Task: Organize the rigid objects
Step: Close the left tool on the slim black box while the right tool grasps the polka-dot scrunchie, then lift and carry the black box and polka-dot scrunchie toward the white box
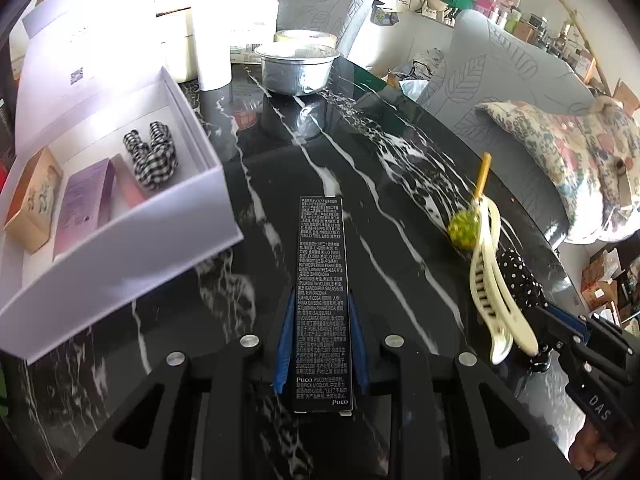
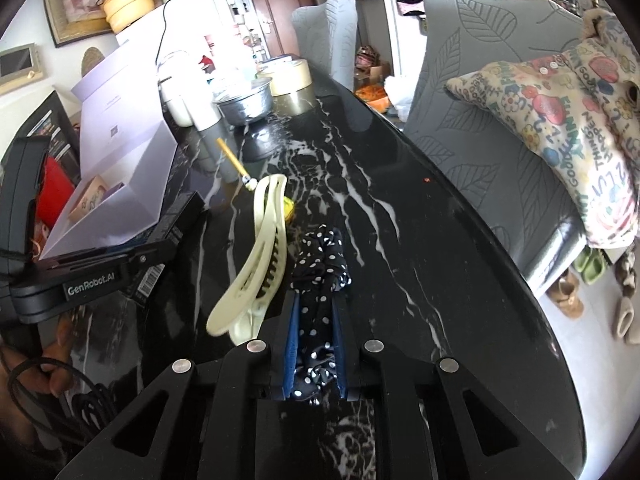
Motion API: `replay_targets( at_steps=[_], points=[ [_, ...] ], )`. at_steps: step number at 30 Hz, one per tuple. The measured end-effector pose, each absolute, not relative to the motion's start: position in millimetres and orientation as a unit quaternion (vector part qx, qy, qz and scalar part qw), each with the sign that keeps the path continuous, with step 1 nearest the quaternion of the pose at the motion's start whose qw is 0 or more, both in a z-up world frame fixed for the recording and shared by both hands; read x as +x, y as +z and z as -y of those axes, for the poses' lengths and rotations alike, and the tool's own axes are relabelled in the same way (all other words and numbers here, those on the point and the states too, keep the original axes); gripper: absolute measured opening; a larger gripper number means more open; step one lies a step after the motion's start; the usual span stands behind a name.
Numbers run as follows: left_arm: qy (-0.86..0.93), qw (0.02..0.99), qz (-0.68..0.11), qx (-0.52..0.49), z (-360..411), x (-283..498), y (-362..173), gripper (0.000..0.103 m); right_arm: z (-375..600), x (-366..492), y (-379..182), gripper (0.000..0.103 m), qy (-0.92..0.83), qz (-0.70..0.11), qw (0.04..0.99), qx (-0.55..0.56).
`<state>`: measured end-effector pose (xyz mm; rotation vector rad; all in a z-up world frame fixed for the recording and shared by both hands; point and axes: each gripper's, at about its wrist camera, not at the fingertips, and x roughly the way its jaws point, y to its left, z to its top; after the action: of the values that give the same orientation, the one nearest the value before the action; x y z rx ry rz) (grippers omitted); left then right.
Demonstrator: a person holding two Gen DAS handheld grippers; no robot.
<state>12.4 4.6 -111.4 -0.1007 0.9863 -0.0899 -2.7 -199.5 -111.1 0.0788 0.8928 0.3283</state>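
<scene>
Between the blue pads of the left gripper (image 1: 320, 340) stands one long black cosmetics box (image 1: 322, 300) printed with white text, the pads pressing on both of its long sides; the box points away from the camera over the black marble table (image 1: 380, 168). To its left sits one open white gift box (image 1: 132, 236), lid raised behind it, holding four things: one tan carton (image 1: 32, 200), one lilac carton (image 1: 84, 204), one pink carton (image 1: 128, 184) and one black-and-white gingham scrunchie (image 1: 151, 156), side by side on the box floor

On the right gripper (image 2: 316, 344) the jaws are nearly together, clamped on one navy polka-dot scrunchie (image 2: 320, 280) whose bunched end spills out beyond the fingertips onto the table. Just left of it lies one cream hair claw clip (image 2: 256, 256), leaning across one hairpin with a gold stick (image 2: 232, 160) and a yellow-green ball (image 2: 289, 205) at its end; whether clip and scrunchie touch I cannot tell

Farther back stand one metal bowl (image 1: 298, 68), one roll of tape (image 2: 290, 74) beside it, and one white cylinder (image 1: 212, 52). Two grey leaf-patterned chairs (image 1: 496, 76) line the table's right edge, the nearer one carrying one floral cushion (image 1: 560, 152)
</scene>
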Motion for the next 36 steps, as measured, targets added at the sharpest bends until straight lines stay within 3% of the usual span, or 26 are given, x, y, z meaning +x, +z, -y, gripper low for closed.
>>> replay_targets(
  at_steps=[17, 19, 20, 21, 30, 36],
  points=[
    [-0.055, 0.877, -0.477, -0.016, 1.6, -31.5, -110.4, 0.025, 205.7, -44.0, -109.9, 0.017, 0.186, -0.444, 0.876, 0.01],
    [-0.058, 0.879, -0.473, 0.001, 5.5, -32.9, -111.2, 0.025, 203.5, -44.6, -110.0, 0.026, 0.183, -0.443, 0.878, 0.002],
    [-0.058, 0.88, -0.471, 0.015, 8.6, -32.5, -111.5, 0.026, 202.7, -44.0, -110.2, 0.036, 0.18, -0.443, 0.878, -0.001],
    [-0.059, 0.881, -0.469, 0.02, 10.1, -31.9, -111.5, 0.026, 201.7, -43.3, -111.1, 0.038, 0.176, -0.442, 0.879, -0.005],
    [-0.06, 0.883, -0.466, 0.012, 12.8, -18.6, -111.7, 0.026, 194.9, -39.4, -114.0, 0.038, 0.171, -0.442, 0.88, -0.018],
    [-0.051, 0.887, -0.459, 0.006, 11.9, -20.9, -112.8, 0.026, 197.2, -33.7, -114.5, 0.017, 0.157, -0.442, 0.883, -0.009]
  ],
)
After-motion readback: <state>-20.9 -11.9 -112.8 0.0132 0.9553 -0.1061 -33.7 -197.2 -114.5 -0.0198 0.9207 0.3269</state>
